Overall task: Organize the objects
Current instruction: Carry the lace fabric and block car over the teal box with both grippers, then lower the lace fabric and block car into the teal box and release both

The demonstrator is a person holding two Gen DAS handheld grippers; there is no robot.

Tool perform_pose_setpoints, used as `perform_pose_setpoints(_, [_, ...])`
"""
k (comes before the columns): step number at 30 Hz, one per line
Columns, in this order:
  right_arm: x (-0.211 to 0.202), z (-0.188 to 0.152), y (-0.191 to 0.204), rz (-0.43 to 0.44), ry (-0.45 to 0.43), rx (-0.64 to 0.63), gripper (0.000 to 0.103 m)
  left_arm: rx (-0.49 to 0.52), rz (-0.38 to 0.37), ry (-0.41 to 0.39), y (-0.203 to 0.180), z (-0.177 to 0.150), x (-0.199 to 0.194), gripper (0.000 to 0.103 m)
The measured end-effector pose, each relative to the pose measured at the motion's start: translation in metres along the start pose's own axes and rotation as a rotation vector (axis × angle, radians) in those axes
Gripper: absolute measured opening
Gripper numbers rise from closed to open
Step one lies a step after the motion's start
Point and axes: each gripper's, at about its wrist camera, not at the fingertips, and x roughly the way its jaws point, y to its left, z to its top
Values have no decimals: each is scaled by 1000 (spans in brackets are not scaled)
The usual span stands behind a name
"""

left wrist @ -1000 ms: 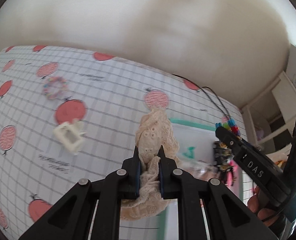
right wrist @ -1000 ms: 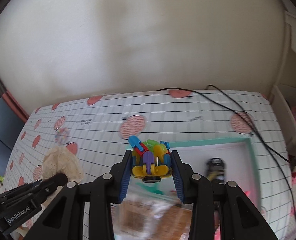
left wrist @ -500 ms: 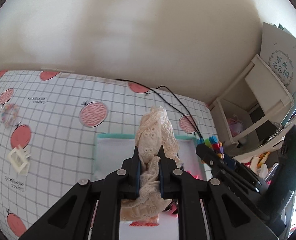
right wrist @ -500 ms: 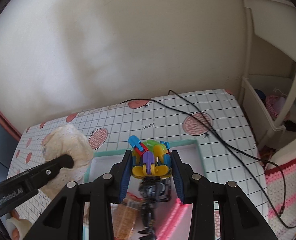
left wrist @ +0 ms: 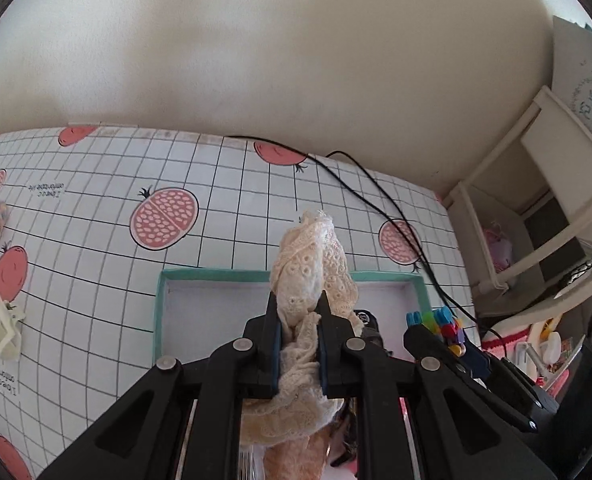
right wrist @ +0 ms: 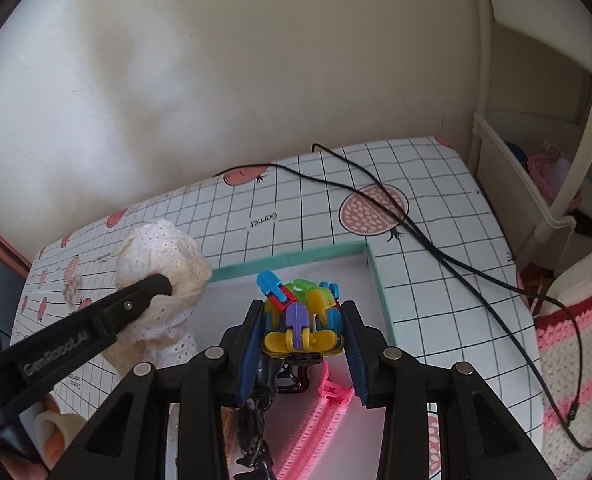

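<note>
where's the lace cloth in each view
Left wrist: lace cloth at centre, clamped in the left hand-held gripper, over the tray.
Right wrist: lace cloth at left, beside the toy in the right hand-held gripper.
Shared landmark: the tray's teal rim.

lace cloth [left wrist: 312,264]: cream eyelet fabric, matt
toy [right wrist: 302,320]: glossy coloured plastic
tablecloth [left wrist: 95,216]: smooth printed sheet; slight sheen

1 lace cloth [left wrist: 312,264], 1 block toy [right wrist: 302,316], 1 teal-rimmed tray [left wrist: 215,274], 1 pink zipper [right wrist: 316,424], 2 tongs [left wrist: 299,312].
</note>
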Motion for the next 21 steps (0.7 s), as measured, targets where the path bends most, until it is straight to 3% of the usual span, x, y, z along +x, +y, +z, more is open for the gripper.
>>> perform_pose_setpoints(12, [15, -2, -13, -6, 31, 47, 41, 13, 32, 80, -2, -7, 31, 17])
perform_pose_setpoints(21, [7, 0, -7, -18, 20, 23, 42, 55, 36, 66, -9, -6, 18, 31])
